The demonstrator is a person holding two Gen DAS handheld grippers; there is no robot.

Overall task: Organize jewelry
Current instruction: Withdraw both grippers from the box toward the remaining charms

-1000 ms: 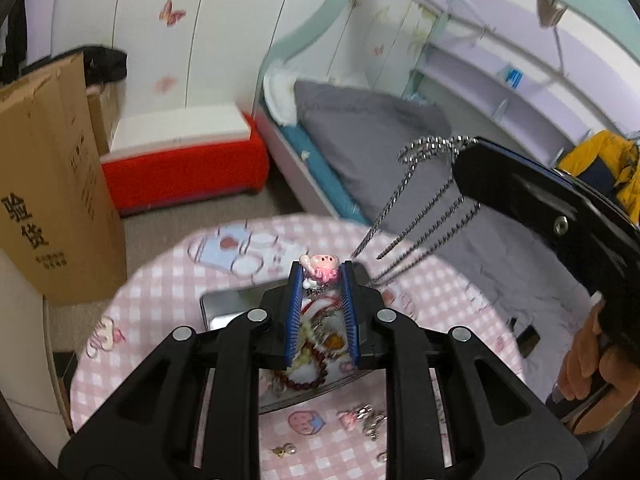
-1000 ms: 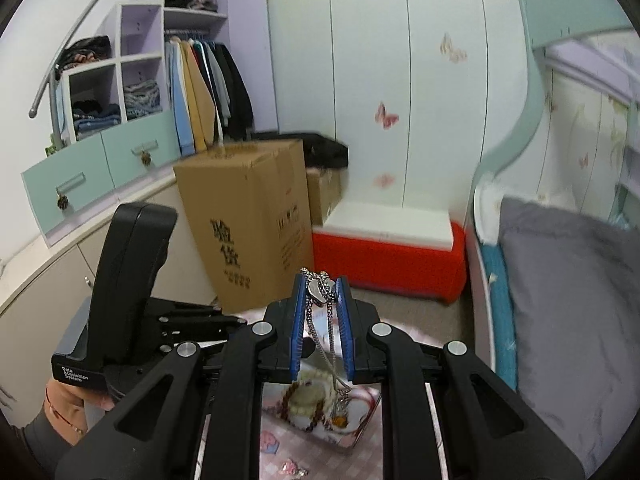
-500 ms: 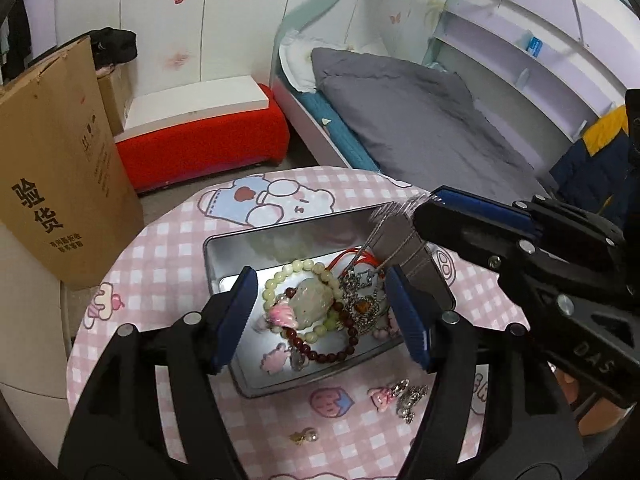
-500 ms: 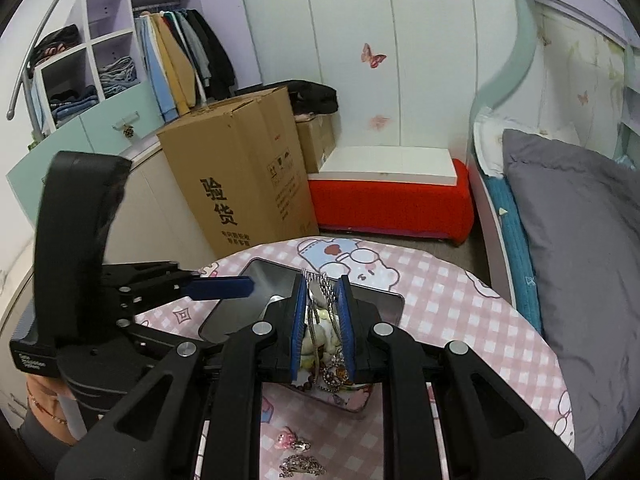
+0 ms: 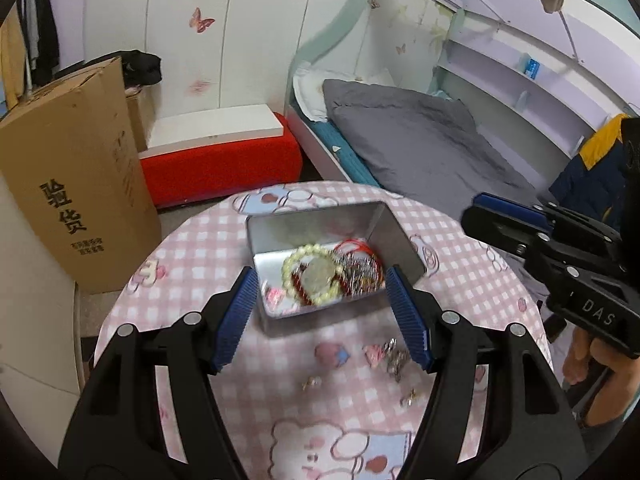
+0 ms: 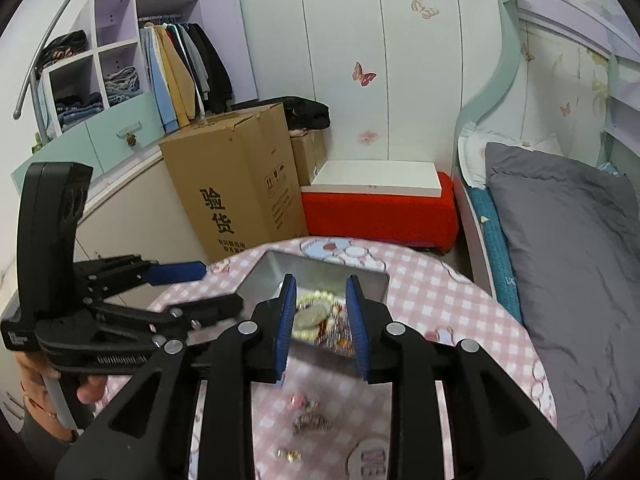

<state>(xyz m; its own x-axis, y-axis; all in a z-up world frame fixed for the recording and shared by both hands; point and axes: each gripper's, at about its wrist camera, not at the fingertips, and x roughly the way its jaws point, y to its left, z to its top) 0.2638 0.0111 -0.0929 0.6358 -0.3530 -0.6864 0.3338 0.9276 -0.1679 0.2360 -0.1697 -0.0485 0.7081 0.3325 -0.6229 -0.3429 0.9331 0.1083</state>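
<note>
While spread wide and empty, left gripper (image 5: 320, 312) hovers above tin (image 5: 400, 236), bracelets (image 5: 316, 276) heaped ahead between its fingers. Loose charms (image 5: 394, 356) lie on table (image 5: 472, 276) below its right finger, nearer this hand. Right gripper (image 6: 322, 330), half open, also empty.

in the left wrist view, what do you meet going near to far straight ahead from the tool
left tool → loose trinkets on the pink checked table → metal tin holding a pale bead bracelet → red bench → butterfly wall
</note>
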